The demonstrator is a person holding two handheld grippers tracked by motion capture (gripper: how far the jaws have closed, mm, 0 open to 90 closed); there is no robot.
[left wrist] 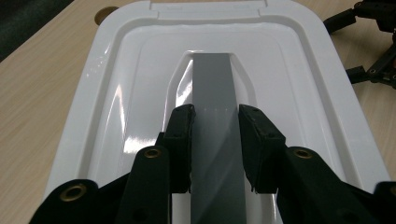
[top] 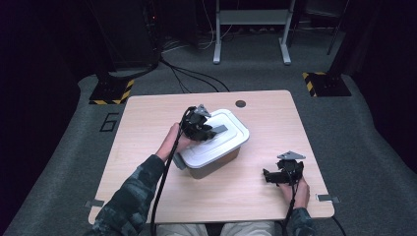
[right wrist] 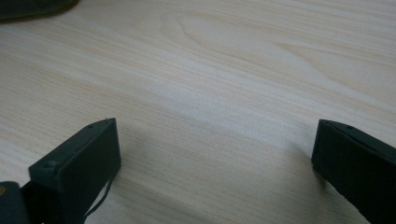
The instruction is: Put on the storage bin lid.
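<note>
Left gripper [left wrist: 215,123] clenched on grey handle [left wrist: 212,84] of white lid [left wrist: 112,93], right gripper [right wrist: 215,154] released, resting on table [right wrist: 210,70] at box's [top: 211,164] four o'clock

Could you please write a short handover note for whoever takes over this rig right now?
Left gripper: shut on the grey handle of the white lid, which sits on the storage box at mid-table.
Right gripper: open, empty, resting low over bare table, to the right of the box.
Done: handle gripped.
Left: the lid is not yet lifted; probably raise it next, perhaps steadying the box with the right gripper.
</note>
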